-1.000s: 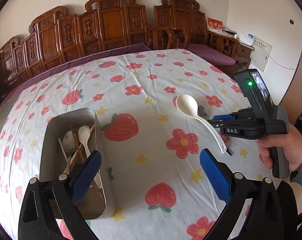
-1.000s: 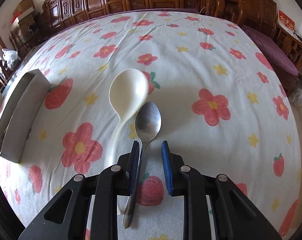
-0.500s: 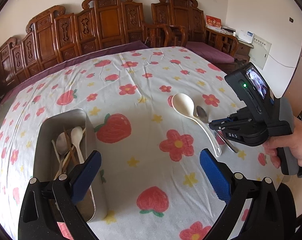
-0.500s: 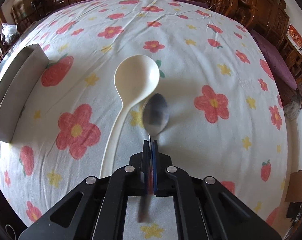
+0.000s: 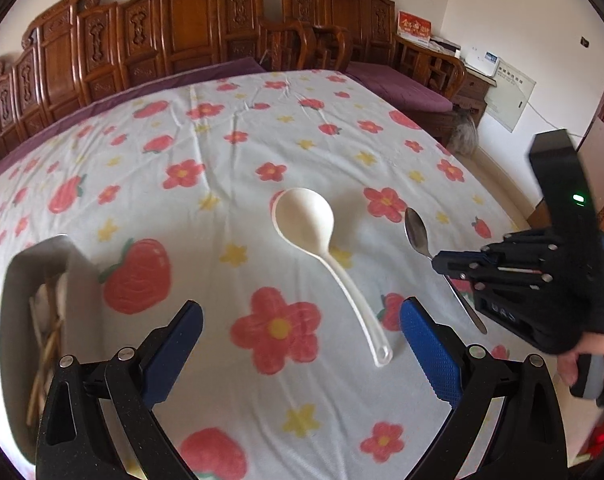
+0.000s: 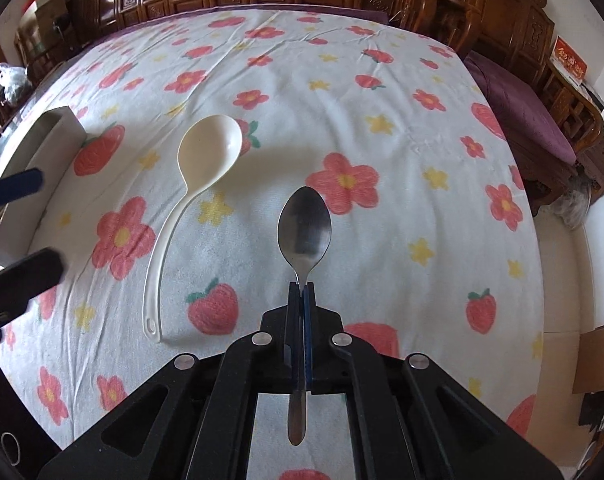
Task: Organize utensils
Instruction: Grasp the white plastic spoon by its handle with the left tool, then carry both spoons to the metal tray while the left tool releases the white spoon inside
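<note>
The right gripper [image 6: 301, 289] pinches the metal spoon [image 6: 304, 229], the left gripper [image 5: 300, 334] gapes wide, and the tin's [image 5: 12, 312] blurred contents stay half-hidden.

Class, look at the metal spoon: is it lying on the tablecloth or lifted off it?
Lifted. The right hand-held gripper is shut on the metal spoon; its bowl hangs above the tablecloth.

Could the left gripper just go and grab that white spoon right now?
Probably yes. The left gripper is open and empty, and the white spoon lies flat on the cloth just ahead with nothing over it. The right gripper holds the metal spoon off to the side.
</note>
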{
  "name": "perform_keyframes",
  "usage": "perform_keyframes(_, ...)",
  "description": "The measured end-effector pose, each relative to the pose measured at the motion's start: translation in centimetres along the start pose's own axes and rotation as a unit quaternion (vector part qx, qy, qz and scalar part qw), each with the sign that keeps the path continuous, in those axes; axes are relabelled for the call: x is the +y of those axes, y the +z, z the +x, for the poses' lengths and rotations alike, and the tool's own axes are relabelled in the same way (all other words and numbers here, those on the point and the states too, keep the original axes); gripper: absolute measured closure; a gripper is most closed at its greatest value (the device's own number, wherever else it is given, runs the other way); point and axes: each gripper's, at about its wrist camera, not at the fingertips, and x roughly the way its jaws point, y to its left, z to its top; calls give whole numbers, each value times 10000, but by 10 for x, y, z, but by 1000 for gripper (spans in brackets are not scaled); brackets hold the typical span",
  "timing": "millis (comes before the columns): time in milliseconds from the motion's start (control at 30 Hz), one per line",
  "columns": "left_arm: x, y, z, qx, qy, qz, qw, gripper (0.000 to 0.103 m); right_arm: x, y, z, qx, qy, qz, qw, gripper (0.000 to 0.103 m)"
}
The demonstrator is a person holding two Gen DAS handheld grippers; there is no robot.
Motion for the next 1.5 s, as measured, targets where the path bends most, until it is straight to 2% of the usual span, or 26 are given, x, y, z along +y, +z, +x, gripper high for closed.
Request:
perform_keyframes(33,-4,3,6,37,-22,1,10000,9,-2,-2,-3,-21,6,-5,10000,101)
perform_keyframes(300,-21,17,50,470,74,-70,9988,33,-12,-6,-16,-162,126,60,9998,101)
perform_keyframes(533,-19,22,75,833,149,-252,9961,64,-18,-7,-24,-253,194,94,9994,100)
perform_keyframes(700,-17,25,82,935,152,-380,9948,72,-15,-6,-28,-291,228,68,9993,100)
perform_keyframes(767,-16,27,84,955,124,-410,9945,82,-13,-5,-29,-306,249,56,9992,100)
perform_keyframes(833,-15,27,84,991,150,-438,9940,97,-10,-4,-30,-320,269,39,9991,100)
perform_keyframes(1267,-2,30,40,570,235,-233,9978,100,21,9,-50,-509,349,-104,9980,100)
perform_keyframes(1500,20,31,-3,269,393,-152,9987,100,48,19,-60,-613,409,-235,9970,100)
